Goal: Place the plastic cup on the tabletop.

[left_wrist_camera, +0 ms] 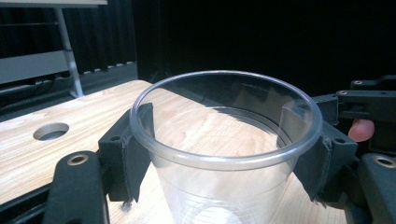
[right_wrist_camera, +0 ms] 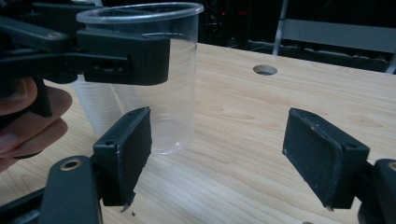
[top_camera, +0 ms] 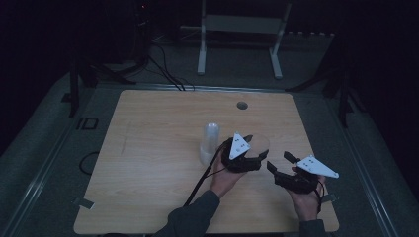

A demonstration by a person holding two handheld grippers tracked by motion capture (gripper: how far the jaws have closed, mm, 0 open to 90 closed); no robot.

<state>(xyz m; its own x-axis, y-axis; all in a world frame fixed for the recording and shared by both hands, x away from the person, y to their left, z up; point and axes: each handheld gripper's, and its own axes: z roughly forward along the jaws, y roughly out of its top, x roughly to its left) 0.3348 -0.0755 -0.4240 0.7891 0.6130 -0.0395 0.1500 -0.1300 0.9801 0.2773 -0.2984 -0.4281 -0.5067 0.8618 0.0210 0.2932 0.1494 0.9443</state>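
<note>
Looking at the high view first: the left gripper [top_camera: 253,146] is wrapped around a clear plastic cup [top_camera: 261,144] standing on the wooden table [top_camera: 148,148], just right of the cup stack [top_camera: 209,143], which is my landmark here. The right gripper [top_camera: 279,162] hangs further right of the stack, near the table's front edge, holding nothing.

Left gripper view: both pads [left_wrist_camera: 135,154] are pressed against the cup [left_wrist_camera: 224,154] just below its rim, one on each side, so it's pinched. The cup is upright and empty, and I'd guess its base sits on the table, but the view cuts that off.

Right gripper view: its own jaws are spread wide with bare wood between them. Beyond them the cup [right_wrist_camera: 159,102] stands right in front of the stack [right_wrist_camera: 95,109], with the left gripper's jaw clamped at the rim.

Progress-wise, I'd say one cup has been separated from the stack and is in hand; wherever it's going, that part's not done, and the right gripper hasn't joined in yet.
</note>
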